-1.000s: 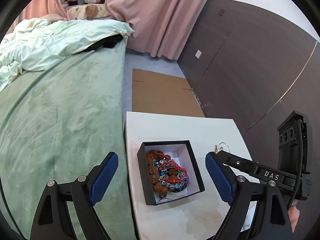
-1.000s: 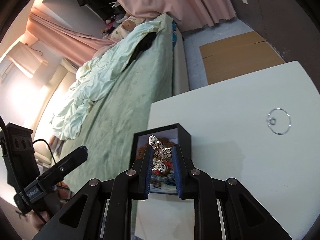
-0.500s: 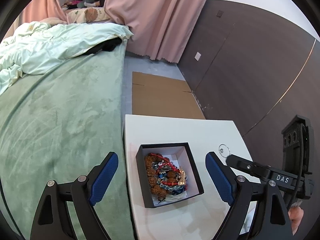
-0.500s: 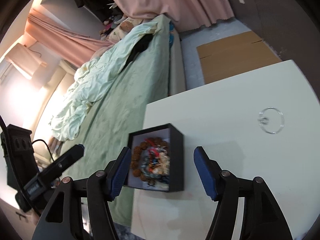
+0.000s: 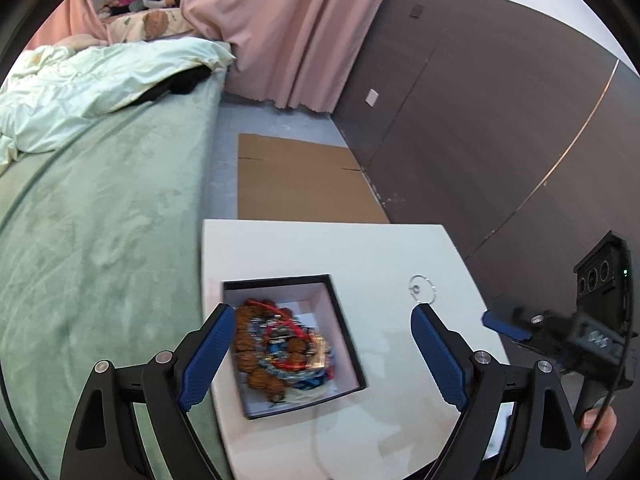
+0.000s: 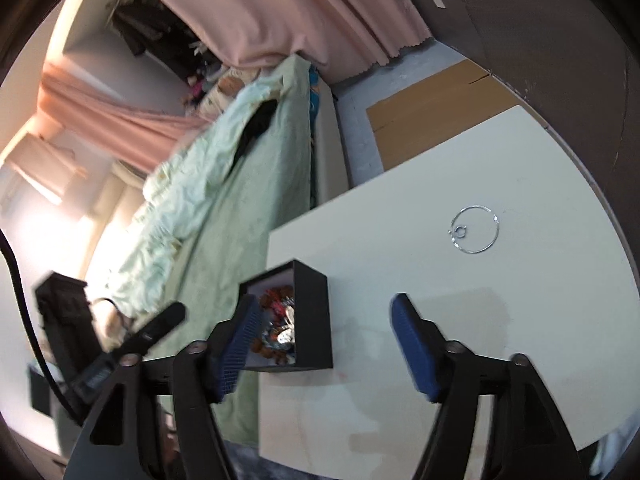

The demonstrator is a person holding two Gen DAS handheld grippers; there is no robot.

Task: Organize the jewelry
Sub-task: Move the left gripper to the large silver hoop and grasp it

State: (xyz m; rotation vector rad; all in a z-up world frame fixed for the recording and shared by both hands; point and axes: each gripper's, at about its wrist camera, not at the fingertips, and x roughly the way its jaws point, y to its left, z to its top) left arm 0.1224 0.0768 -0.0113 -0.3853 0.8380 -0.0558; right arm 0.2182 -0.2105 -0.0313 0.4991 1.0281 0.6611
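Both the left gripper and the right gripper (jaws just opened, nothing between them) hover spread by the square black cardboard box heaped with beaded bracelets, a thin silver wire hoop lying well right of it.

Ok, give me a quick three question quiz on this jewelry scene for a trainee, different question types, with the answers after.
1. True or false: the right gripper is clamped on a bracelet.
2. Which piece lies loose on the white table? A) silver hoop B) watch C) brooch
3. Fill in: the beaded bracelets lie inside the ____ box.

Key
1. False: its jaws have just been opening and nothing is between them.
2. A: the silver hoop lies apart from the box.
3. Black.
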